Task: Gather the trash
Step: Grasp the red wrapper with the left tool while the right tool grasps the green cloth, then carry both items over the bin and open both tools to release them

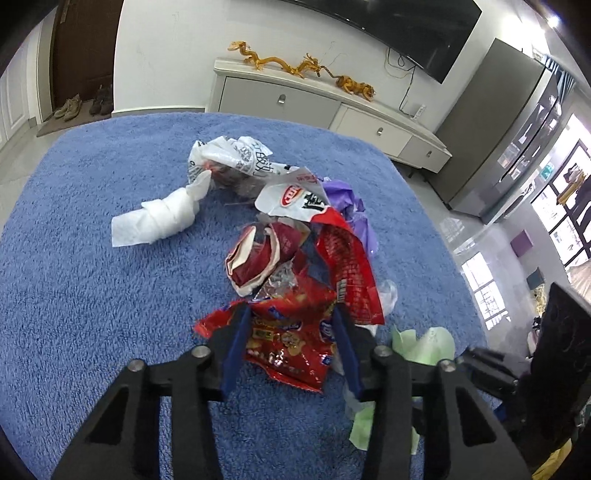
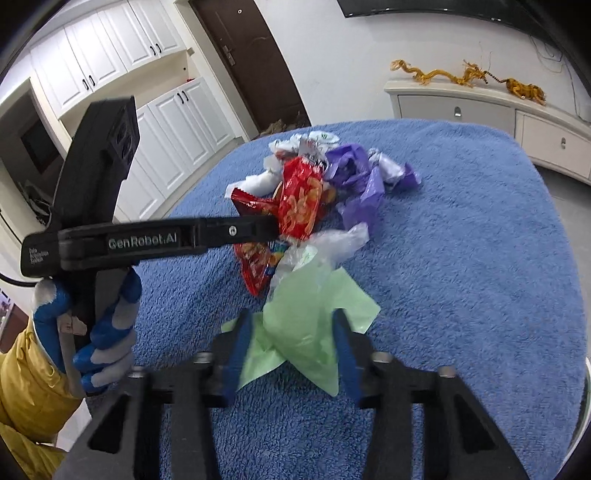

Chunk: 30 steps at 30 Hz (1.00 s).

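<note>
A heap of trash lies on a blue fleece cover (image 1: 92, 295). My left gripper (image 1: 291, 314) is open, its fingers either side of a red snack bag (image 1: 291, 332). Beyond it lie a crumpled red wrapper (image 1: 258, 254), a red-and-white packet (image 1: 295, 195), a purple bag (image 1: 354, 206), a rolled white tissue (image 1: 159, 218) and a printed white bag (image 1: 236, 155). My right gripper (image 2: 291, 325) is open around a pale green bag (image 2: 306, 325). In the right wrist view the left gripper (image 2: 266, 227) reaches into the red wrappers (image 2: 299, 203), with a clear bag (image 2: 332, 243) and the purple bag (image 2: 358, 177) nearby.
A white sideboard (image 1: 332, 107) with golden dragon figures (image 1: 295, 66) stands behind the cover, under a wall TV (image 1: 406, 26). A steel fridge (image 1: 509, 122) stands at right. A dark door (image 2: 251, 55) and white cupboards (image 2: 147, 74) stand at left. A blue-gloved hand (image 2: 107, 332) holds the left gripper.
</note>
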Tool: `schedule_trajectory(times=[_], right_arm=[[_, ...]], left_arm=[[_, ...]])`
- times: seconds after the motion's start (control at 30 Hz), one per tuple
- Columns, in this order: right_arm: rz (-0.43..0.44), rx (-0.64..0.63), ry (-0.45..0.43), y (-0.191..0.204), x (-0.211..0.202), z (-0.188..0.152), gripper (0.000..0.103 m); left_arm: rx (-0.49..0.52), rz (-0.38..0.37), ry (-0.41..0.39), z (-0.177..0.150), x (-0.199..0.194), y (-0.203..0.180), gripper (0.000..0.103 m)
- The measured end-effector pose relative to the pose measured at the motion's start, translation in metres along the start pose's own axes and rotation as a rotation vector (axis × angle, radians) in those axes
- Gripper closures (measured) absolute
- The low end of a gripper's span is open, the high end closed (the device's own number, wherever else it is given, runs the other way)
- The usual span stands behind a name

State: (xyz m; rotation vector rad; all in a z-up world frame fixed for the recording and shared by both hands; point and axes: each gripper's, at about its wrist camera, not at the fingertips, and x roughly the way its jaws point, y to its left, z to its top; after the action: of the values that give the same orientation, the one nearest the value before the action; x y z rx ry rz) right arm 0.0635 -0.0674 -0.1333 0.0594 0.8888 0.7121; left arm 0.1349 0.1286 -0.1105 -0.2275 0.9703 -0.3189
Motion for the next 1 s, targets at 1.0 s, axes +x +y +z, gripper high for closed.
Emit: schedule_trajectory(times=[1.0], right_arm=[[-0.156, 0.131, -0.292, -0.047, -0.147, -0.053, 0.079]], left_arm=[[0.102, -0.063, -0.18, -0.018, -0.111, -0.074, 0.091]])
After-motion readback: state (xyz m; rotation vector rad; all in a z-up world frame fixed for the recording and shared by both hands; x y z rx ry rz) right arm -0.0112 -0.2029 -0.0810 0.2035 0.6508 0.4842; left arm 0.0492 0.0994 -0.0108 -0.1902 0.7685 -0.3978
